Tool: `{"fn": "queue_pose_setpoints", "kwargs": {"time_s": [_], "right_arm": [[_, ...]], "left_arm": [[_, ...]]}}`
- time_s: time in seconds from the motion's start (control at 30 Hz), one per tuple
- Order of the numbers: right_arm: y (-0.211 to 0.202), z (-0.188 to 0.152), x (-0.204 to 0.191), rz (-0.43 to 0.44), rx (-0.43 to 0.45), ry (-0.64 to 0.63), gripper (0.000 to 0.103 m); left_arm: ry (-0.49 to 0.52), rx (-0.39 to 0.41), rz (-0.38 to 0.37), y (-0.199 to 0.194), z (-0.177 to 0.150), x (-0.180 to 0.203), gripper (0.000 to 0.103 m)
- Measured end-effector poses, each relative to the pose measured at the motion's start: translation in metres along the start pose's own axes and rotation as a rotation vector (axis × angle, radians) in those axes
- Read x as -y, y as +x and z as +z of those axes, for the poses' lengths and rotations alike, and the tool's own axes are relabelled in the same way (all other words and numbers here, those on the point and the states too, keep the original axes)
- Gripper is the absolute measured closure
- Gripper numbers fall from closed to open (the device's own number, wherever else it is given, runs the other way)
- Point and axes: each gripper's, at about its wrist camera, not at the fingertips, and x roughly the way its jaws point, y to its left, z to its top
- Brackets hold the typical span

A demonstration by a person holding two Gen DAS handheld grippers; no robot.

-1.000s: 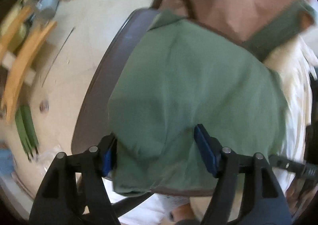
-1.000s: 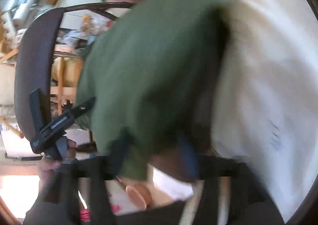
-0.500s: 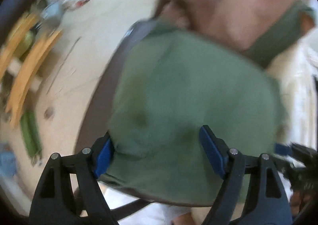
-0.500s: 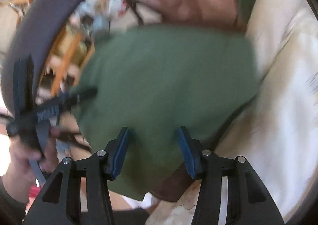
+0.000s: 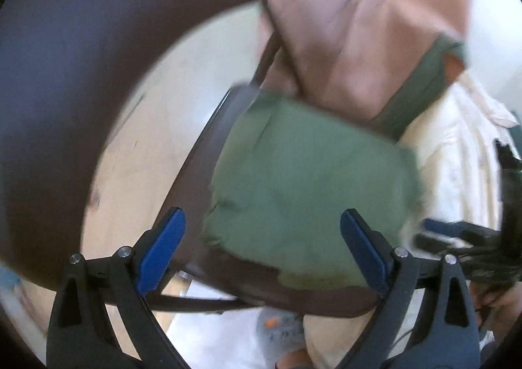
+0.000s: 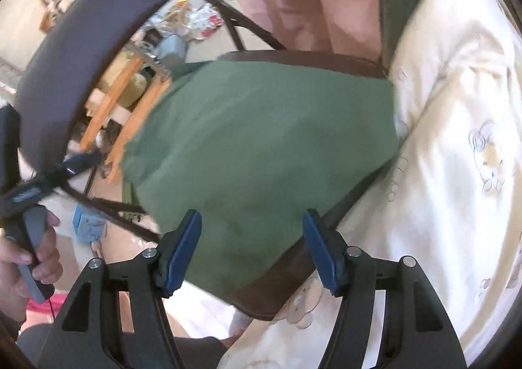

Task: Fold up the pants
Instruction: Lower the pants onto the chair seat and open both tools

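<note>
**Folded pants sit loose on the chair seat**

Your green pants (image 6: 261, 147) lie folded on the brown chair seat (image 5: 293, 297), their near edge overhanging it. Both tools are opening with nothing gripped: left tool (image 5: 261, 254) wide, right tool (image 6: 251, 251) narrower. A brush from either blue pad could, I judge, drag the bundle off onto the floor.

- A lived-in home room.
- Brown folding chair (image 6: 75, 52) stands central.
- Cream bedding printed with bears (image 6: 456, 140) lies beside the chair.
- Wooden furniture and floor clutter (image 6: 130, 82) sit behind the chair.
</note>
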Motion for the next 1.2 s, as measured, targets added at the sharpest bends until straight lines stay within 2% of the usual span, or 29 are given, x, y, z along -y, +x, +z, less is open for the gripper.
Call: {"fn": "queue_pose_setpoints", "kwargs": {"time_s": [0.07,0.13,0.17,0.2,0.33,0.4,0.53,0.6,0.7,0.77,0.83,0.9,0.97,1.0,1.1,1.2], "right_arm": [[0.006,-0.001,-0.010,-0.015,-0.006,-0.044,0.045],[0.024,-0.004,-0.023,-0.036,-0.040,-0.064,0.065],[0.027,-0.009,-0.019,-0.047,-0.058,-0.061,0.068],[0.035,-0.013,-0.018,-0.039,-0.075,-0.049,0.068],[0.055,-0.025,-0.012,-0.018,-0.108,-0.020,0.068],[0.062,-0.024,-0.009,-0.012,-0.123,-0.004,0.068],[0.078,-0.027,-0.009,-0.066,-0.152,-0.027,0.068],[0.088,-0.027,-0.004,-0.065,-0.178,0.005,0.067],[0.086,-0.027,-0.003,-0.075,-0.169,0.023,0.064],[0.069,-0.022,-0.005,-0.042,-0.142,0.013,0.064],[0.042,-0.011,0.004,0.007,-0.091,0.016,0.064],[0.019,0.004,0.016,-0.013,-0.013,0.028,0.064],[0.003,0.028,0.038,-0.055,0.058,0.075,0.064],[0.003,0.042,0.054,-0.077,0.069,0.122,0.061],[0.016,0.071,0.083,-0.120,0.073,0.209,0.061],[0.043,0.084,0.105,-0.179,0.036,0.226,0.064]], "left_arm": [[0.034,-0.029,-0.068,0.008,0.005,0.011,0.009],[0.020,-0.103,-0.110,0.035,0.009,0.016,0.012],[0.024,-0.146,-0.128,0.051,0.008,0.020,0.017],[0.039,-0.203,-0.136,0.070,0.006,0.024,0.026],[0.114,-0.345,-0.125,0.123,-0.020,0.033,0.027],[0.103,-0.327,-0.142,0.133,-0.026,0.030,0.026],[0.138,-0.344,-0.117,0.141,-0.030,0.035,0.025],[0.152,-0.338,-0.093,0.142,-0.035,0.037,0.024],[0.160,-0.325,-0.059,0.133,-0.032,0.045,0.024],[0.170,-0.322,-0.058,0.117,-0.024,0.044,0.025],[0.193,-0.266,-0.083,0.096,-0.011,0.048,0.025],[0.208,-0.180,-0.094,0.075,0.013,0.051,0.025],[0.156,-0.110,-0.108,0.069,0.047,0.050,0.025],[0.135,-0.102,-0.098,0.070,0.054,0.047,0.025],[0.073,-0.149,-0.052,0.124,0.088,0.035,0.025],[-0.019,-0.250,-0.050,0.183,0.088,0.007,0.026]]}}
